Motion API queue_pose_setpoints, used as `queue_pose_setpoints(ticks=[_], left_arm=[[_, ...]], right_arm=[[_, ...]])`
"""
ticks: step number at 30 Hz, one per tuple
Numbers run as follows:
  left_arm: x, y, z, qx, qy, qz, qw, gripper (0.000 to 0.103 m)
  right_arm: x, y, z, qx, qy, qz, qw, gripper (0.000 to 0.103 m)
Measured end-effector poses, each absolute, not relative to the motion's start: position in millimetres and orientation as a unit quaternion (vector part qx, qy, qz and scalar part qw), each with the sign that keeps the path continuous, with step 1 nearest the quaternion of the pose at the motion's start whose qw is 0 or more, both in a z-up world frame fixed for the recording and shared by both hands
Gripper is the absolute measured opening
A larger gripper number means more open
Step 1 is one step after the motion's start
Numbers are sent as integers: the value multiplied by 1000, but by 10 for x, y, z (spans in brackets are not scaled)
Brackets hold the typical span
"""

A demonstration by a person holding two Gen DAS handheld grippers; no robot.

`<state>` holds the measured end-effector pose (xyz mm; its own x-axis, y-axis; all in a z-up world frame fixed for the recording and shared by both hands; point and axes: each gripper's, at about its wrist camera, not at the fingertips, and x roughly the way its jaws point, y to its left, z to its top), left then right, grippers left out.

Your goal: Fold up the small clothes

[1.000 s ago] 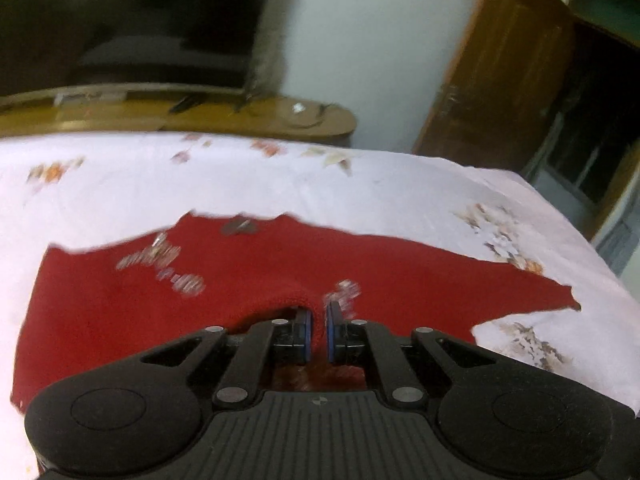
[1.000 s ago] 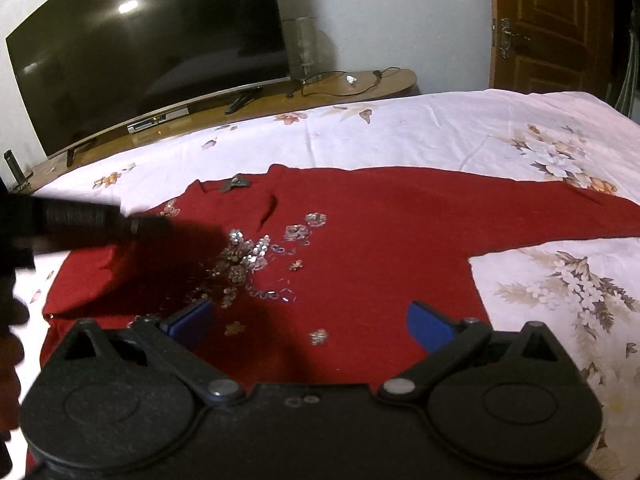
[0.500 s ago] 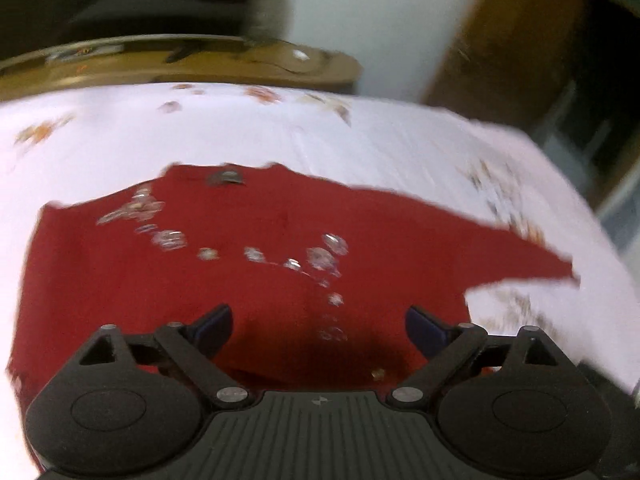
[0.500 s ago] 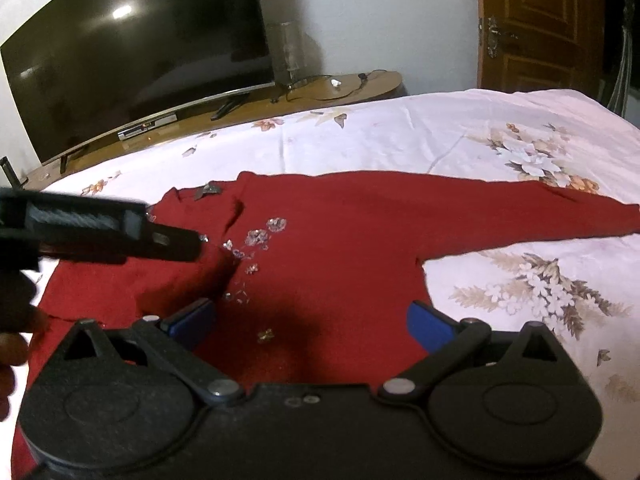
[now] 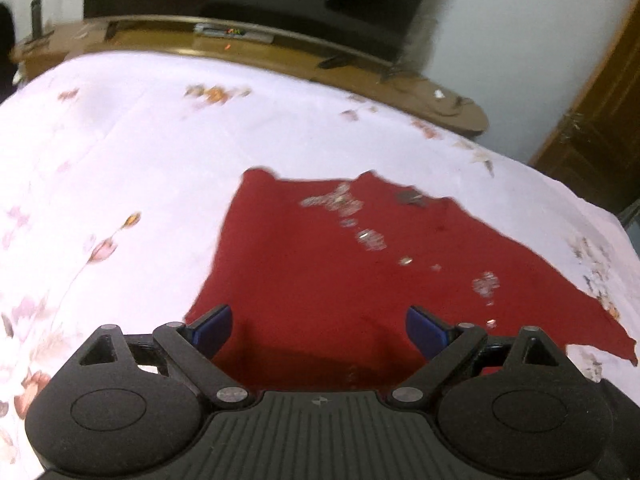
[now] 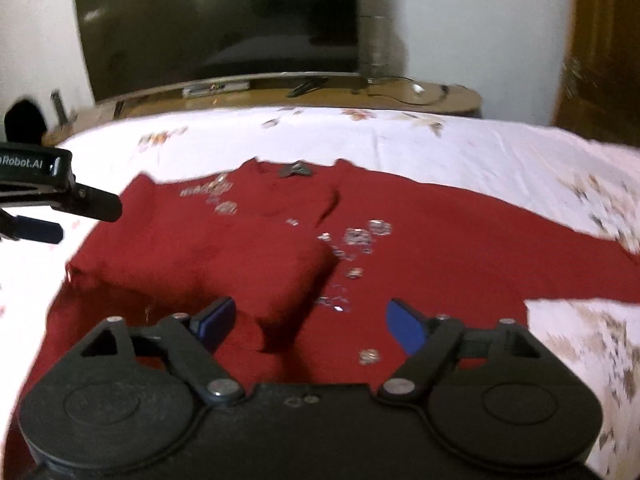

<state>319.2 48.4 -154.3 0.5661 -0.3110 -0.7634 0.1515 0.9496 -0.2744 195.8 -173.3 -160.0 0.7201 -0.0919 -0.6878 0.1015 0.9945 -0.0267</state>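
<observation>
Right wrist view shows the small red knit sweater with silver sequin trim [image 6: 420,248] lying flat on the white floral bedsheet [image 6: 460,148], its left sleeve already folded in across the chest as a thick flap [image 6: 256,264], while the other sleeve runs out straight toward the right edge. That puts the job, as I judge it, between folds: one side is in, the far sleeve is still to come. The next move likely calls for the right gripper [image 6: 308,324] to reach that outstretched sleeve, pinch it near the cuff and carry it back over the body. Its blue-padded fingers have just been closing a little, yet they stand apart with only cloth below them, gripping nothing. The left gripper [image 5: 320,330], angled down over the sweater's near-left part, has its fingers spread wide and empty too. Beyond the bed stand a dark television [image 6: 216,28] and a wooden console [image 6: 440,100].
</observation>
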Motion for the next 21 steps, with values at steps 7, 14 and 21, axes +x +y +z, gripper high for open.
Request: queue_pose_setpoints(ticks=[7,14,21], left_arm=[[3280,544,-1819,-101,464,-128,871,93],[3410,394,-1964,-90,469,-136,868,93],[3473,283,-2135,-65,489,-121,861,93]], right_arm=[[2159,-1465,-1881,-62,389,-58,917,62],[2312,-1523,-1845,-14,369,-73,927,37],[2170,-2362,-1728,252,332,-90,905,18]])
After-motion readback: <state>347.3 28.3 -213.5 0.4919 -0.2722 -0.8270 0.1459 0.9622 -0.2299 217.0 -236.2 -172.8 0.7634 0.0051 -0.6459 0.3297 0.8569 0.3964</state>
